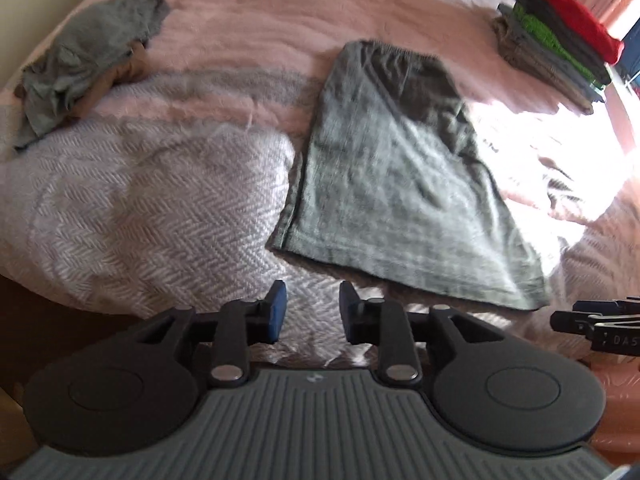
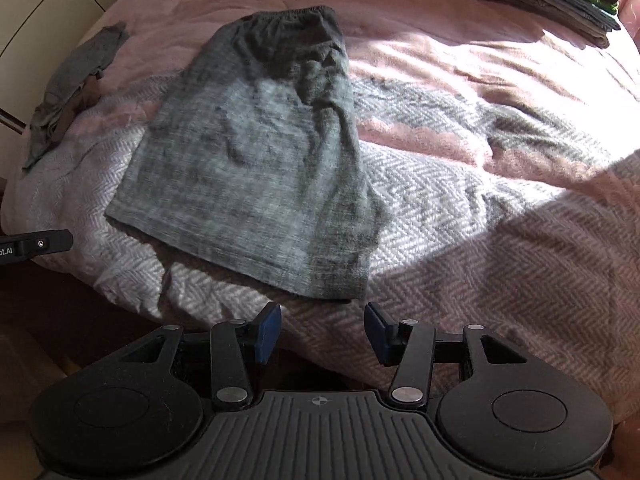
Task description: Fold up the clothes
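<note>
While hovering just short of the near hem, with jaws standing apart and gripping nothing: left gripper [image 1: 313, 312] and right gripper [image 2: 322, 330], both hanging over the woven blanket [image 2: 460, 216] on the bed.

Lying flat ahead, at twelve o'clock from the right gripper and one o'clock from the left: grey shorts [image 2: 256, 160], looking already doubled leg over leg, waistband pointing away, hem nearest. Sitting at ten o'clock: a crumpled grey garment [image 1: 84, 60]. Resting at one o'clock, well apart: a neat stack of folded clothes [image 1: 560, 36].

Fitting two readings: shorts awaiting another fold, or being finished and awaiting a move to the stack.

Risking, in either case:
- Pinching blanket along with hem, soft weave bunching up under the cloth.
- Catching only the top layer, letting the lower one trail and spoiling the fold.
- Gripping corners unevenly, skewing the shape.
- Misjudging the right edge, sun glare washing out detail there.
</note>
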Available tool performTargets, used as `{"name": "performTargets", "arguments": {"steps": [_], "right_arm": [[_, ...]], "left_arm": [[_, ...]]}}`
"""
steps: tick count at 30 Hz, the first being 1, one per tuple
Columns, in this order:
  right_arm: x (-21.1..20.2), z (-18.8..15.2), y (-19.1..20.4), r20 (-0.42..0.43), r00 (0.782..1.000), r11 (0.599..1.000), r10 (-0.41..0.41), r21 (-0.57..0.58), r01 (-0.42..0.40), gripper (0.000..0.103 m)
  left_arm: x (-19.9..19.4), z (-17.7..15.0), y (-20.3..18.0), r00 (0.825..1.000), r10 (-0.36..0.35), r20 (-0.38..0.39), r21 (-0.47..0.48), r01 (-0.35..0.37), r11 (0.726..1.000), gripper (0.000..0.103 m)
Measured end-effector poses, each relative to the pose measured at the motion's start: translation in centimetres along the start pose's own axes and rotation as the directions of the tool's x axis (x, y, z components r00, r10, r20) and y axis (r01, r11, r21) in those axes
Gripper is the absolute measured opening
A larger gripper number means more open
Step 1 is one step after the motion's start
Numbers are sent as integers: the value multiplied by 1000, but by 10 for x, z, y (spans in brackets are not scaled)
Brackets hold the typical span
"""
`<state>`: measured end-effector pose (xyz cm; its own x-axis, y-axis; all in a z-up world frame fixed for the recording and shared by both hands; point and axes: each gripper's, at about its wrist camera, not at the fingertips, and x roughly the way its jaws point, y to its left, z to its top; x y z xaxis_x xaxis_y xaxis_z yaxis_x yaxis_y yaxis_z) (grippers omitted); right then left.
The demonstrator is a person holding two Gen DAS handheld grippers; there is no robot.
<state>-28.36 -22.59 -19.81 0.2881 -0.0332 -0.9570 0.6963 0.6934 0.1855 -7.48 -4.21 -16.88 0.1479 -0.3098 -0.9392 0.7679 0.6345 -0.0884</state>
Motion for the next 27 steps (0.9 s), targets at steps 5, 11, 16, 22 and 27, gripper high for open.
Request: {"name": "performTargets", "arguments": {"steps": [5,11,16,22,27], "right_arm": [[-48,9,23,82,997,999,-16,-33,19,91],[-77,12,45,133,989,998,-66,9,65,91],[-86,3,65,152,984,994,-96,56,89,91],[-91,-12,88,169,977,987,-127,121,108,91],[-90,-25,103,170,974,977,-148,176,118,91]], "left_arm": [[-43,17,-15,998,-10,61,46,7,999,42],[-72,30,-22,994,-43,104,108,32,994,44],[-86,30,-19,991,-81,106,172,62,983,45],[-94,26,-13,987,-121,109,256,89,963,48],[-96,23,-2,986,-126,106,293,90,952,49]]}}
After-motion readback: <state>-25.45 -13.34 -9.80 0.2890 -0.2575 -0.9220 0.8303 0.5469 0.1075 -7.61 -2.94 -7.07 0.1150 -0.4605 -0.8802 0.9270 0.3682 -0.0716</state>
